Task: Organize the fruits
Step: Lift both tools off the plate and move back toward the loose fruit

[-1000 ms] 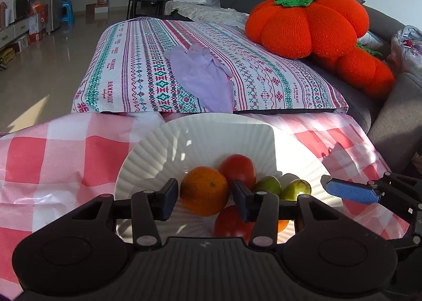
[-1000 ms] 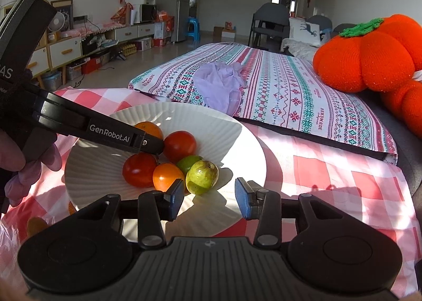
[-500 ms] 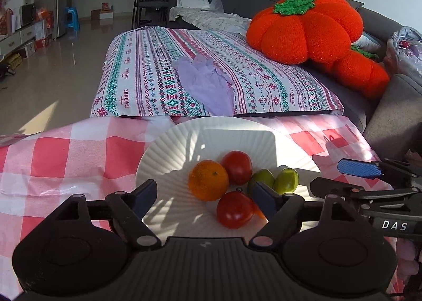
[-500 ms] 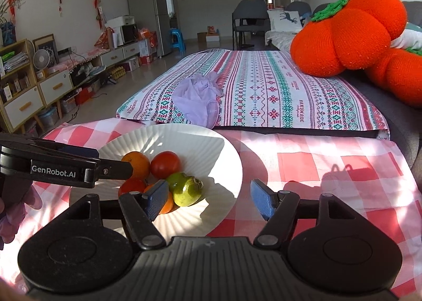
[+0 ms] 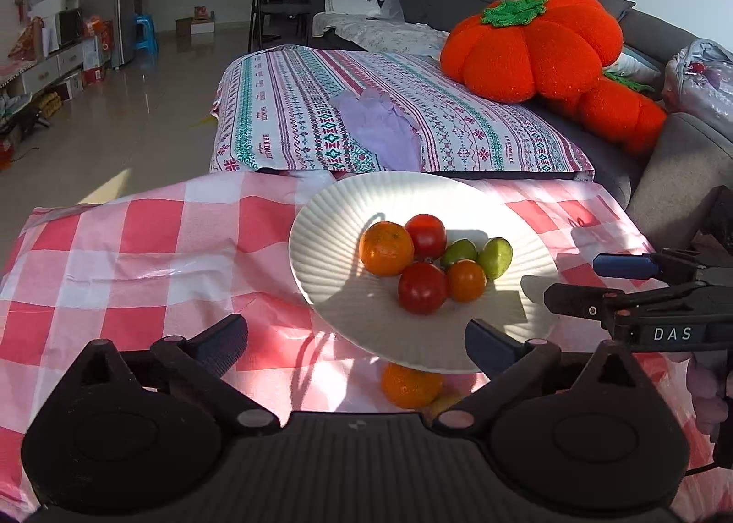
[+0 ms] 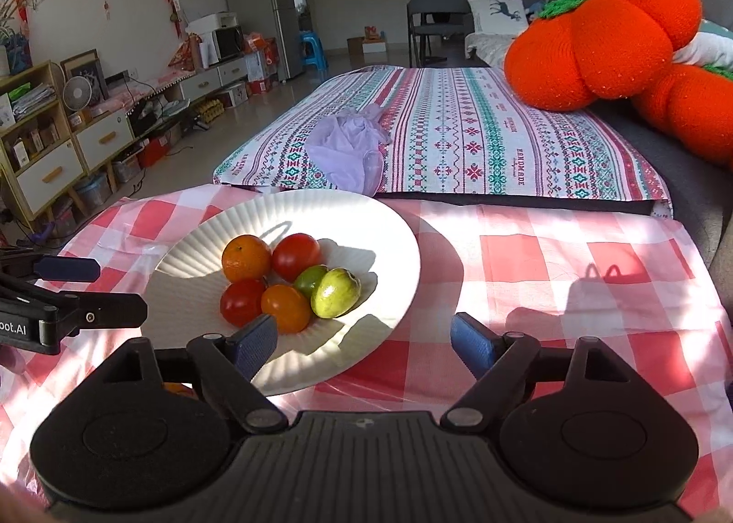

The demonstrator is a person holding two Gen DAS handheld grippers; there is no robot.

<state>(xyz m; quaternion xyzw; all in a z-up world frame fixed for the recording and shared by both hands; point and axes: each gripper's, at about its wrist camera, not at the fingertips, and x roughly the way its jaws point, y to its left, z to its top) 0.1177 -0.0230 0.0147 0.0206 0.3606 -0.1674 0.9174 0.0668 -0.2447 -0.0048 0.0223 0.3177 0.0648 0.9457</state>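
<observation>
A white ribbed plate (image 5: 330, 248) (image 6: 385, 248) on the red checked cloth holds an orange (image 5: 386, 249) (image 6: 246, 258), two red tomatoes (image 5: 422, 287) (image 6: 295, 256), a small orange fruit (image 5: 466, 280) (image 6: 286, 307) and two green fruits (image 5: 495, 257) (image 6: 335, 293). Another orange (image 5: 410, 385) lies on the cloth just under the plate's near rim, between my left fingers. My left gripper (image 5: 355, 342) is open and empty, back from the plate. My right gripper (image 6: 364, 344) is open and empty at the plate's near right edge; it also shows in the left wrist view (image 5: 591, 289).
A patterned cushion (image 5: 389, 129) with a lilac cloth (image 5: 380, 129) lies behind the table. Big orange knitted pumpkins (image 5: 536, 51) sit on the grey sofa at right. The left gripper's fingers (image 6: 68, 268) show at the left edge of the right wrist view.
My left gripper let go of the orange on the plate, opened wide and pulled back. My right gripper also opened wider and drew back to the right.
</observation>
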